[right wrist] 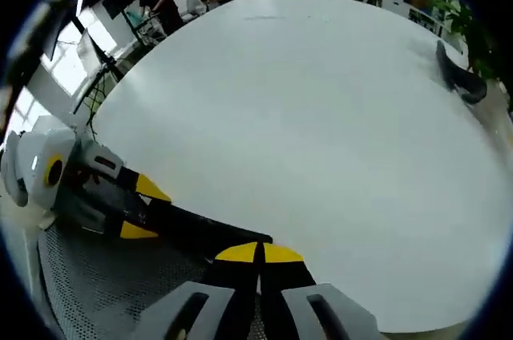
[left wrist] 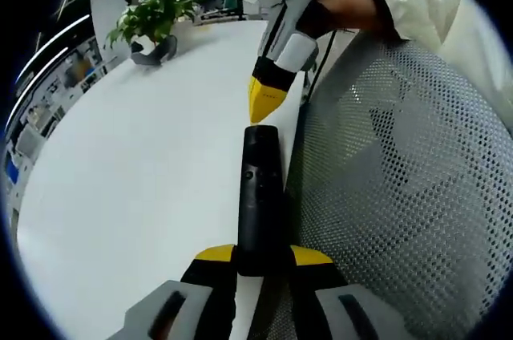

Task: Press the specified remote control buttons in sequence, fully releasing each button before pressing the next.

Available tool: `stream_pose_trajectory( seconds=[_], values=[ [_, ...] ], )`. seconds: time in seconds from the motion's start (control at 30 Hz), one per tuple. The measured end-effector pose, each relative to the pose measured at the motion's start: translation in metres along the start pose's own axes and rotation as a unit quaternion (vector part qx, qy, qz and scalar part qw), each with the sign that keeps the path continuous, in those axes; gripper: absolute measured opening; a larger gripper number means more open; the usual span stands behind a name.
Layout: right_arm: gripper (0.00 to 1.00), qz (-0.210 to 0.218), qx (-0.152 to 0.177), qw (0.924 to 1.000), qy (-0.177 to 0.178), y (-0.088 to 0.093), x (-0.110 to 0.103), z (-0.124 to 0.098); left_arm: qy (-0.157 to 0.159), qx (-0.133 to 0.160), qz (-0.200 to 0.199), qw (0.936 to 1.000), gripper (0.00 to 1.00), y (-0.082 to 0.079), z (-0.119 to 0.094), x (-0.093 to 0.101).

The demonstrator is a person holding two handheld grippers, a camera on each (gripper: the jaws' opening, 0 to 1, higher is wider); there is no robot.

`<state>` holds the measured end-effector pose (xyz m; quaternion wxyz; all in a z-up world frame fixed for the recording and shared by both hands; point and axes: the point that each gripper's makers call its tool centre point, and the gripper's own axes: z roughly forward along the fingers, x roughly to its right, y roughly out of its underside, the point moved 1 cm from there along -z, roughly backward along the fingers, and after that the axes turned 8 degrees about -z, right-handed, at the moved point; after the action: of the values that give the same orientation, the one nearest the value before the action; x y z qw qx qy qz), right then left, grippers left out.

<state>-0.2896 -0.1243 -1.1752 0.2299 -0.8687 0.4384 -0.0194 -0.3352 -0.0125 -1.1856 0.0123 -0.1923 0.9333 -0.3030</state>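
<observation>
In the left gripper view we see the left gripper [left wrist: 260, 264] clamped on the near end of a black remote control [left wrist: 260, 196], its yellow-tipped fingers [left wrist: 215, 254] pressing each side of the body. The remote control runs forward from these fingers, along the edge of the white table [left wrist: 144, 163], beside a grey mesh chair back [left wrist: 401, 196]. The right gripper [left wrist: 263, 103] comes from above with its fingers together, and its tip is just at the far end of the remote control; we cannot tell if it touches. In the right gripper view the yellow fingertips [right wrist: 240, 253] meet, with no gap. A potted plant [left wrist: 154, 15] stands far beyond the fingers.
</observation>
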Motion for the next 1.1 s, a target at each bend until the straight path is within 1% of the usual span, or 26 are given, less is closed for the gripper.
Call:
stream_pose_trajectory(
  seconds=[0.03,0.2,0.3,0.33,0.5,0.7,0.83,0.97,1.1],
  values=[
    [0.00,0.001,-0.002,1.0000,0.003,0.0011,0.0003,0.0008,0.000,0.001,0.000,1.0000,0.24,0.0000,0.0001,0.0001],
    [0.00,0.012,0.002,0.9999,-0.005,0.0013,-0.0023,-0.0027,0.002,0.005,-0.001,1.0000,0.24,-0.0004,0.0004,-0.0003],
    [0.00,0.012,-0.004,0.9998,-0.014,0.0027,-0.0050,-0.0006,0.000,0.008,0.002,1.0000,0.24,-0.0008,0.0011,-0.0007],
    [0.00,0.003,-0.003,1.0000,-0.009,0.0017,-0.0042,-0.0006,-0.001,0.008,0.004,1.0000,0.24,-0.0010,0.0009,-0.0005],
    [0.00,-0.002,-0.003,1.0000,-0.006,0.0026,-0.0054,-0.0004,-0.001,0.011,0.003,0.9999,0.24,-0.0011,0.0012,-0.0012],
    [0.00,-0.025,-0.007,0.9996,0.004,0.0026,-0.0058,0.0002,-0.003,0.011,0.008,0.9999,0.24,-0.0011,0.0018,-0.0016],
    [0.00,-0.012,-0.004,0.9999,0.000,0.0026,-0.0042,0.0000,-0.005,0.012,0.010,0.9999,0.24,-0.0012,0.0020,-0.0018],
    [0.00,-0.010,-0.003,0.9999,-0.001,0.0024,-0.0046,0.0007,-0.005,0.013,0.009,0.9999,0.24,-0.0016,0.0020,-0.0021],
    [0.00,-0.007,0.008,0.9999,-0.002,0.0031,-0.0043,0.0004,-0.005,0.014,0.010,0.9998,0.24,-0.0015,0.0022,-0.0022]
  ],
)
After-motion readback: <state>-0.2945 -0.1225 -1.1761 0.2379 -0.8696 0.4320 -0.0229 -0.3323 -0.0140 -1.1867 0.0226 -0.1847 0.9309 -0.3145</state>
